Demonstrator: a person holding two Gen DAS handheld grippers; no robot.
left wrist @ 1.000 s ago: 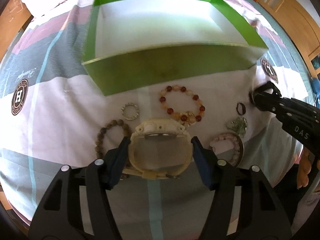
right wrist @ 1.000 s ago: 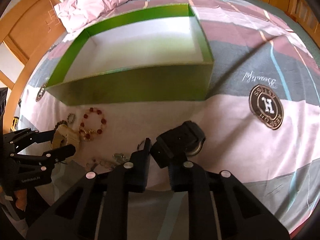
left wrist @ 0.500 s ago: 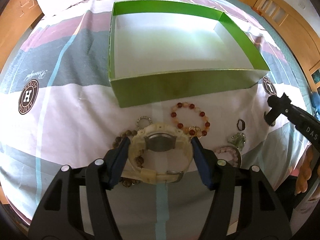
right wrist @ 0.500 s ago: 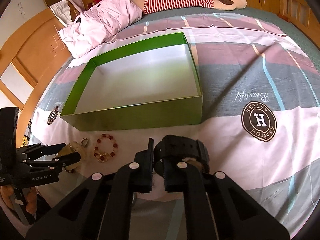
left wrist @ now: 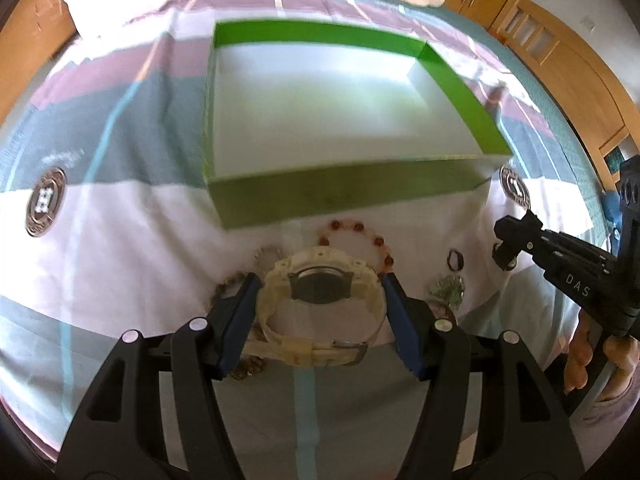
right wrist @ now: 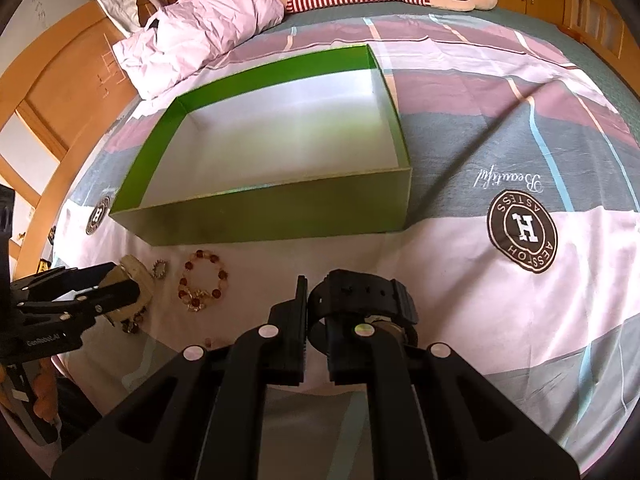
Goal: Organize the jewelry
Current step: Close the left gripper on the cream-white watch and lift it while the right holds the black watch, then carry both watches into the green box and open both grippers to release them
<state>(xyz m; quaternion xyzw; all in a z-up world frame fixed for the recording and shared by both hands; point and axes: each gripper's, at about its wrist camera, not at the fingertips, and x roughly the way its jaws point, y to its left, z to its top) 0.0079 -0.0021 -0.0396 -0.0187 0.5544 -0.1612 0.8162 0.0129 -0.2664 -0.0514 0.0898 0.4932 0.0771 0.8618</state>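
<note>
A bed (right wrist: 500,128) with a striped sheet is seen, carrying an open green box (right wrist: 280,212) and scattered jewelry.

A cream watch (left wrist: 320,300) is clamped between the left tool (left wrist: 320,308) fingers, above the bracelets near the box's front wall. A black watch (right wrist: 360,296) is gripped by its strap in the nearly closed right tool (right wrist: 316,320). A red bead bracelet (right wrist: 202,282) lies on the sheet between the tools.

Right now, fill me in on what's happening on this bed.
A person is sorting jewelry with two handheld tools. The left tool grips a cream plastic wristwatch; the right tool grips a black wristwatch. Both are held short of the open green cardboard box, which looks empty. A red-and-amber beaded bracelet lies on the bedsheet.
</note>
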